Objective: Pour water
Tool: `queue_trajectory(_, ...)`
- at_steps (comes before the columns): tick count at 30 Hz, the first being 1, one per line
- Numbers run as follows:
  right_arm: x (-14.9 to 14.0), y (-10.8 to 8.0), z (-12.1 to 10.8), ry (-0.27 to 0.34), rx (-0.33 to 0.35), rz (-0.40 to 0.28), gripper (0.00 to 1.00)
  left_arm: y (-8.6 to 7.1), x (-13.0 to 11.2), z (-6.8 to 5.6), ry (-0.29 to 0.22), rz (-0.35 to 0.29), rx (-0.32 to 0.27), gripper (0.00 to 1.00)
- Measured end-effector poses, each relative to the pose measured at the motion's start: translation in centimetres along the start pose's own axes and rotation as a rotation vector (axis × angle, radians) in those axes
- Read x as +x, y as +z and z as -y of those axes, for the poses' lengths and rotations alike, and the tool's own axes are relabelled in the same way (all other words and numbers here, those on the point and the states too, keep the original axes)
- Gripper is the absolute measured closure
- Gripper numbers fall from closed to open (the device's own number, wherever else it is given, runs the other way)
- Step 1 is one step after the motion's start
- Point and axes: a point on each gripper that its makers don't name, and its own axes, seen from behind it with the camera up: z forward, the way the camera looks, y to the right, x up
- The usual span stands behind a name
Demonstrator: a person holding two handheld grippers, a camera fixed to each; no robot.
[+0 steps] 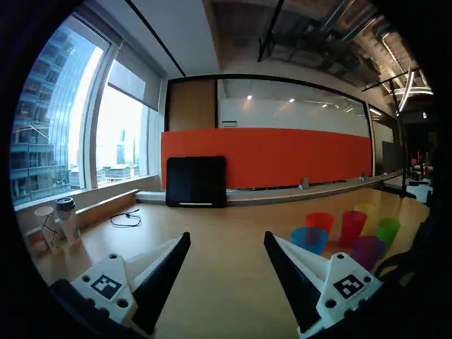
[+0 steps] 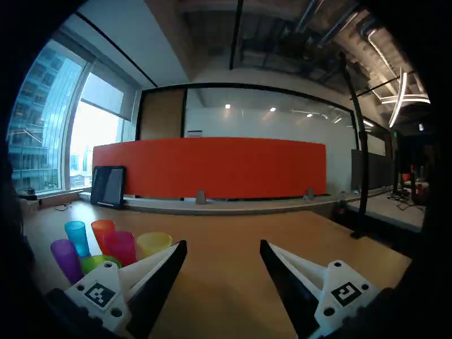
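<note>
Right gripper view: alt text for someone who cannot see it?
The open hand-held gripper hovers empty over a wooden table, with six coloured cups clustered at lower left. An orange partition runs across the back.

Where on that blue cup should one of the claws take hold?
Probably around its side wall, about mid-height, with the left claw coming in level over the bare table. The blue cup stands upright, round and tapering, at the cluster's near-left edge. The orange cup and pink cup crowd its far side.
</note>
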Motion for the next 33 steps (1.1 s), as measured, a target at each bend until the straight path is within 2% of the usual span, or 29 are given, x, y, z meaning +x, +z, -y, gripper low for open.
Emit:
queue_trajectory(3,1.2,0.0,-0.5,-0.009,-0.005,0.012,0.0,0.0,0.6,0.0,-0.006,0.008,-0.001,0.03)
queue_trajectory(9,4.5,0.3,-0.9,-0.01,0.006,0.034,0.0,0.7,2.7,-1.0,-0.041,0.04,-0.051,0.03)
queue_trajectory(18,10.0,1.2,-0.6,0.017,0.038,0.054,0.0,2.2,10.0,-1.4,-0.048,0.008,-0.102,0.03)
queue_trajectory(24,13.5,2.2,0.0,0.035,0.061,0.054,0.0,2.6,15.0,-1.6,-0.02,-0.022,-0.133,0.03)
queue_trajectory(29,16.2,2.8,0.3,0.022,0.073,0.038,0.0,2.9,18.3,-1.6,0.0,-0.039,-0.153,0.03)
queue_trajectory(33,18.0,3.1,0.7,0.017,0.083,0.026,0.0,3.1,20.0,-1.5,0.014,-0.043,-0.162,0.03)
